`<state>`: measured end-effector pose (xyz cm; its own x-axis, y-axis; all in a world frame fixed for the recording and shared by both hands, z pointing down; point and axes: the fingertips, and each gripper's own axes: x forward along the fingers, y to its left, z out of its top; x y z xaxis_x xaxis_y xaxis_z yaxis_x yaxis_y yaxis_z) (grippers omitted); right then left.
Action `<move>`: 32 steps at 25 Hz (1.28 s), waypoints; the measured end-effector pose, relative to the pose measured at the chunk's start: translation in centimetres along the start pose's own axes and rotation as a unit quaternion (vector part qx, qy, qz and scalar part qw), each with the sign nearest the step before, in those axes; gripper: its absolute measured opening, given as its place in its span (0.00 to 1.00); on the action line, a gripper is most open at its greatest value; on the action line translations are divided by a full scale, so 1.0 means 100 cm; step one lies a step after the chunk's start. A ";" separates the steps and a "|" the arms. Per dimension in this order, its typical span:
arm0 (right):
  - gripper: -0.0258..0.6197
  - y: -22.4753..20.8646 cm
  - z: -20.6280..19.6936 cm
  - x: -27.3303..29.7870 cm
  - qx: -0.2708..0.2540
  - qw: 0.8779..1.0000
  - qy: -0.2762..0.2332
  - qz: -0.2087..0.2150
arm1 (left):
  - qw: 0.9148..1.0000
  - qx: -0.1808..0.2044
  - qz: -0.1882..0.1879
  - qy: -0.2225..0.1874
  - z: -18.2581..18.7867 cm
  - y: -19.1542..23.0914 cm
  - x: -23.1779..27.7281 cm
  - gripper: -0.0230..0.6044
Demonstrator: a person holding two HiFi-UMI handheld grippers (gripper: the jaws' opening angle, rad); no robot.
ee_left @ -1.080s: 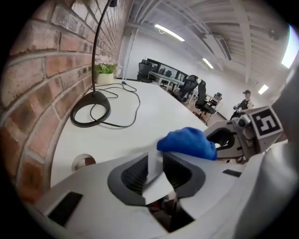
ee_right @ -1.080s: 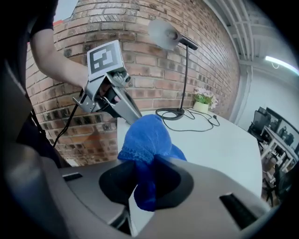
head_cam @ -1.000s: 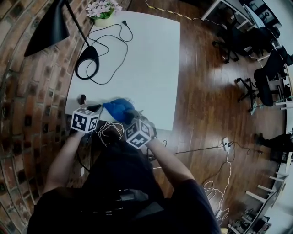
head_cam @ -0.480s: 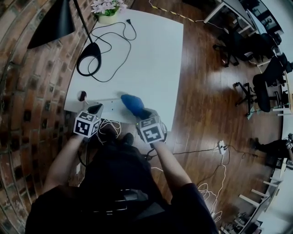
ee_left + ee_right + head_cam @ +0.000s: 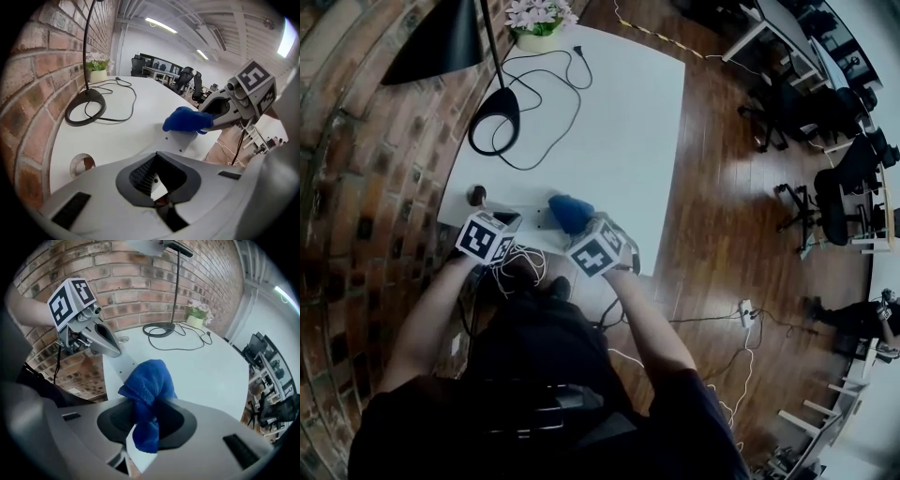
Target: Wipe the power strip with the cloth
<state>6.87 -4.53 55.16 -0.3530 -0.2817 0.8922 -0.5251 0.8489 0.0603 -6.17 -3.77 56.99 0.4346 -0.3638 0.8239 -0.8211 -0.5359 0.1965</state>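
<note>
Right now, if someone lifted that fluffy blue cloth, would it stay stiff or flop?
Probably floppy: the blue terry cloth is crumpled into soft folds and droops. Likely light for its size, being thin fabric that is loosely bunched. Its fuzzy nap suggests it grips rather than slips.

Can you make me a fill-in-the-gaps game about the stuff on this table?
1. The crumpled terry cloth is ____ in colour.
2. The black lamp's round base stands on the ____ rectangular table.
3. The wall beside the table is built of ____.
4. The cream pot at the table's far corner holds pale ____.

Missing words: blue; white; bricks; flowers.
</note>
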 end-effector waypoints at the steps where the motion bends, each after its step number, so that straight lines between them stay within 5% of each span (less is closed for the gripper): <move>1: 0.21 0.000 0.002 0.002 -0.005 1.000 0.002 0.002 | 1.000 0.001 0.000 0.005 -0.001 0.001 0.000 0.04; 6: 0.22 -0.005 0.021 0.009 0.003 1.000 -0.018 0.005 | 1.000 0.024 -0.007 0.019 -0.002 -0.001 0.000 0.04; 10: 0.17 0.001 0.023 0.028 -0.119 0.992 0.033 -0.026 | 0.999 0.038 -0.018 0.021 -0.001 -0.001 0.000 0.04; 13: 0.15 0.005 0.024 0.031 -0.153 0.986 0.050 -0.037 | 0.998 0.040 -0.035 0.015 0.001 -0.002 0.000 0.04; 24: 0.13 0.022 0.039 0.037 -0.061 0.994 0.013 -0.091 | 0.996 0.069 -0.061 -0.007 0.003 -0.008 0.002 0.04; 32: 0.13 0.024 0.046 0.036 0.019 0.997 -0.026 -0.077 | 0.996 0.059 -0.070 -0.018 0.006 -0.010 0.000 0.04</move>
<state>0.82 -5.59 56.47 -0.3059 -0.4304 0.8492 -0.6045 0.7769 0.1760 -5.07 -3.71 56.47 0.5558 -0.3055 0.7732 -0.7033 -0.6686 0.2414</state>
